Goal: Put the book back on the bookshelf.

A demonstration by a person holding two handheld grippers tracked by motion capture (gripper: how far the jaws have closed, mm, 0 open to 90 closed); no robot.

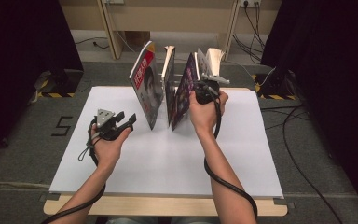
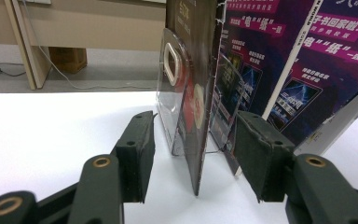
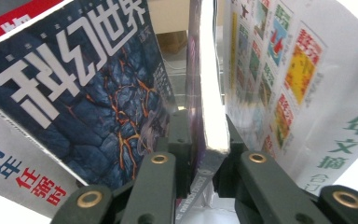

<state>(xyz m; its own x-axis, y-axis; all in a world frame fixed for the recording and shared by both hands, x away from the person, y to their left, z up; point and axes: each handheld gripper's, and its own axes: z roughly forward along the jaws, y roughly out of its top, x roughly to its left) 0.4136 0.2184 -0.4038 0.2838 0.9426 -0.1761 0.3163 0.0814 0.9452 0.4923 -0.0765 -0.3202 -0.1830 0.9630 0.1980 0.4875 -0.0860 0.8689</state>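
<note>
While the magazines stand upright on the white counter (image 1: 135,163), the right gripper (image 1: 208,88) clamps one.

From the left: the left gripper (image 1: 121,122) rests with jaws open and empty beside the red-covered magazine (image 1: 145,86); the right gripper's jaws are closed on the purple magazine (image 1: 184,88), held on edge with its long axis near vertical and its top leaning away.

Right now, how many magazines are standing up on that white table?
4, though more may be hidden: red-covered magazine at left, thin magazine beside it, purple-covered magazine clamped in the right gripper, and white-backed magazine behind.
</note>
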